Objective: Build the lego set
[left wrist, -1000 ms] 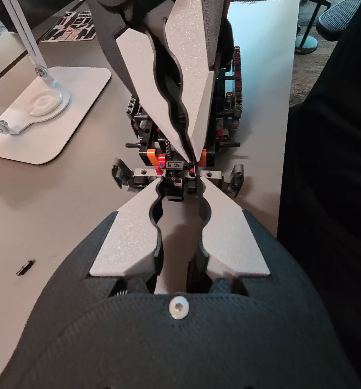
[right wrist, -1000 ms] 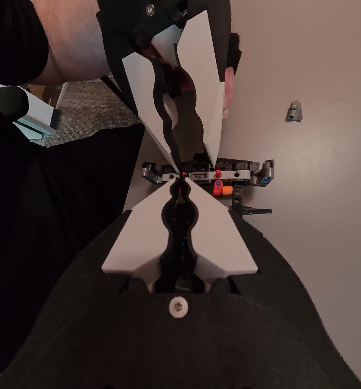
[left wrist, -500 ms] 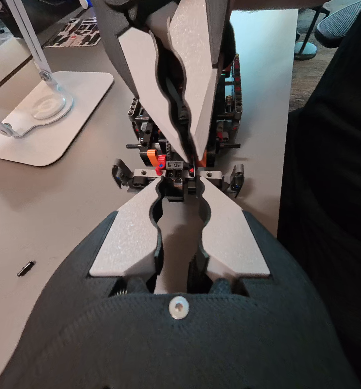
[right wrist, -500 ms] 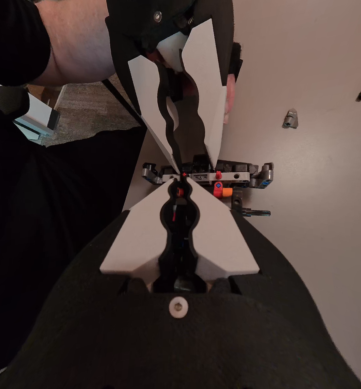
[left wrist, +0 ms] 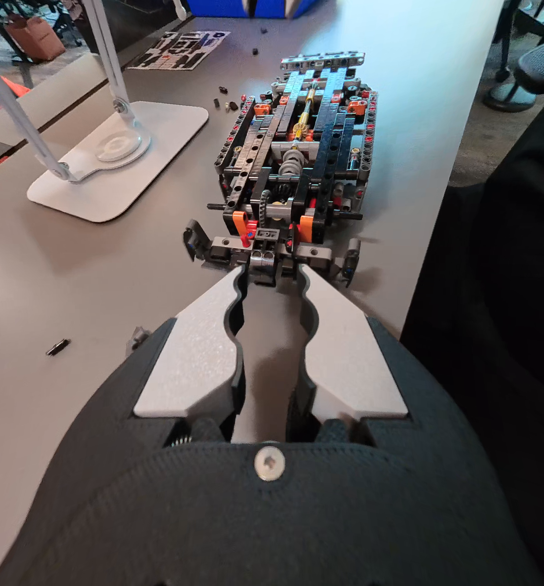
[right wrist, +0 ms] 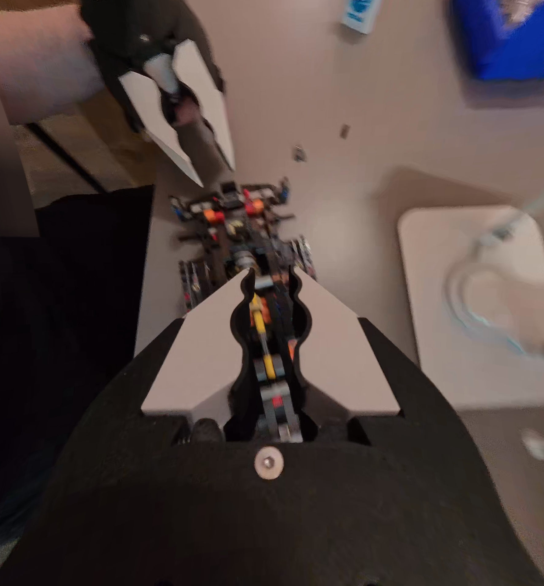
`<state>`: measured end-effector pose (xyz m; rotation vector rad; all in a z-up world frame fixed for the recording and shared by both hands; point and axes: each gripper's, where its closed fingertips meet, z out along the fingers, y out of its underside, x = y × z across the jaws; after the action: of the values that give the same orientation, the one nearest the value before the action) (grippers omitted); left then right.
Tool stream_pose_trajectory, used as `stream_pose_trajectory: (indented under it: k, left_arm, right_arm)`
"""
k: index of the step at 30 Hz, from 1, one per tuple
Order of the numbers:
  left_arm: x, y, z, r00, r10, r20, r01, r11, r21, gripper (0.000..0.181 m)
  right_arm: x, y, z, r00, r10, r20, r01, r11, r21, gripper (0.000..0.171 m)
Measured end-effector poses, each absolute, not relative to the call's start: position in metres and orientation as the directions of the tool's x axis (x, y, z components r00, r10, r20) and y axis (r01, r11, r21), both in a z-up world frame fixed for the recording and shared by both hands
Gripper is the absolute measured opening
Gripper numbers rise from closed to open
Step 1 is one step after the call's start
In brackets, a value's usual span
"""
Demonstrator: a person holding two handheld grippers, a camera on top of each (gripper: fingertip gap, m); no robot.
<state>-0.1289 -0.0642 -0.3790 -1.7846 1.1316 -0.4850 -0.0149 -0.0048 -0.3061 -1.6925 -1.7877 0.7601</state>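
Observation:
A long black and grey lego chassis [left wrist: 296,158] with orange and red parts and a yellow axle lies on the grey table [left wrist: 105,285]. My left gripper [left wrist: 270,268] is at its near end, with a fingertip on each side of the black front block, holding it. The chassis also shows, blurred, in the right wrist view [right wrist: 232,228]. My right gripper [right wrist: 270,272] hovers above the chassis's far end, jaws slightly apart and empty. It shows as white fingertips [left wrist: 248,3] at the top edge of the left wrist view. The left gripper [right wrist: 216,177] shows at the chassis's front.
A white stand base [left wrist: 118,158] sits left of the chassis. A sticker sheet [left wrist: 182,50] and a blue box [right wrist: 511,41] lie farther back. Small loose pieces [left wrist: 58,347] dot the table. The table edge and a person's dark clothing [left wrist: 502,285] run close along the right. Across from one pair of fingers to the other is roughly 15 cm.
My right gripper has opened and pulled up and away from the chassis's front, toward the far end. My left gripper has stayed at the front block.

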Motion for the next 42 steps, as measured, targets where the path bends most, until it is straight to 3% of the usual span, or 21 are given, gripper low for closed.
stream_pose_trajectory:
  k: [6, 11, 23, 27, 33, 42]
  left_arm:
    - [-0.134, -0.066, -0.37, 0.566, -0.818, -0.106, -0.424, -0.178, -0.888, 0.028]
    - [-0.128, -0.067, -0.37, 0.586, -0.801, -0.123, -0.457, -0.201, -0.866, 0.025]
    - [-0.115, -0.069, -0.35, 0.654, -0.742, -0.146, -0.444, -0.22, -0.869, 0.023]
    - [-0.118, -0.071, -0.349, 0.676, -0.722, -0.147, -0.441, -0.237, -0.866, 0.023]
    - [-0.117, -0.066, -0.355, 0.703, -0.705, -0.089, -0.388, -0.275, -0.88, 0.023]
    - [-0.1, -0.064, -0.343, 0.711, -0.693, -0.118, -0.396, -0.256, -0.882, 0.022]
  right_arm:
    - [0.11, 0.057, -0.332, 0.301, 0.942, 0.147, 0.757, -0.142, -0.638, 0.016]
    - [0.155, 0.074, -0.374, 0.417, 0.904, 0.089, 0.733, -0.277, -0.622, 0.016]
    - [0.116, 0.116, -0.408, 0.312, 0.95, 0.03, 0.71, -0.212, -0.672, 0.015]
    - [0.147, 0.117, -0.401, 0.33, 0.944, 0.015, 0.718, -0.241, -0.652, 0.009]
    - [0.191, 0.081, -0.406, 0.349, 0.936, -0.037, 0.728, -0.296, -0.619, 0.016]
    - [0.204, 0.065, -0.431, 0.424, 0.906, -0.002, 0.728, -0.342, -0.595, 0.013]
